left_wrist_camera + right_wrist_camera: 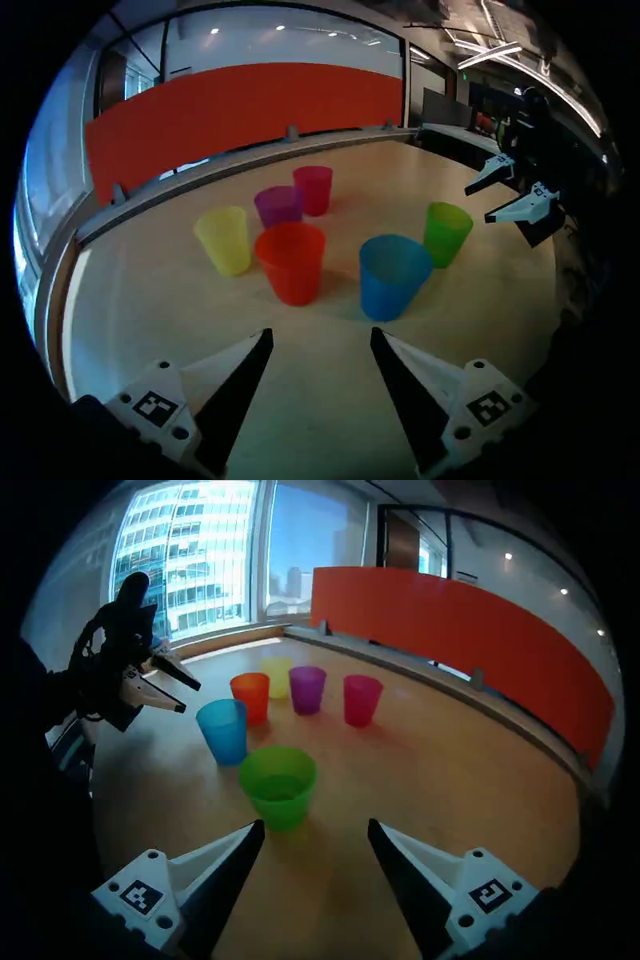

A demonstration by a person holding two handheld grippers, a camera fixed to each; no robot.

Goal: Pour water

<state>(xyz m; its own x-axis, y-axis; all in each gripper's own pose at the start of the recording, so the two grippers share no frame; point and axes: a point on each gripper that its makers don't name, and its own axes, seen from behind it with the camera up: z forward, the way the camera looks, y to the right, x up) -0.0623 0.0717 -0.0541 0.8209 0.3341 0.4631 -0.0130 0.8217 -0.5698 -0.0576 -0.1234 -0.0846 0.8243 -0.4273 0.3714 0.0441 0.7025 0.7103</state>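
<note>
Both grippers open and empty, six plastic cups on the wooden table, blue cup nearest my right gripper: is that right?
Not quite: nearest the right gripper is the translucent green plastic cup, as the right gripper view shows; the translucent blue plastic cup stands farther off. The rest holds: the right gripper is open and empty, and so is the left gripper.

A pale wooden table (320,416) meets an orange partition (240,112) beside tall sunlit windows (192,560).
</note>
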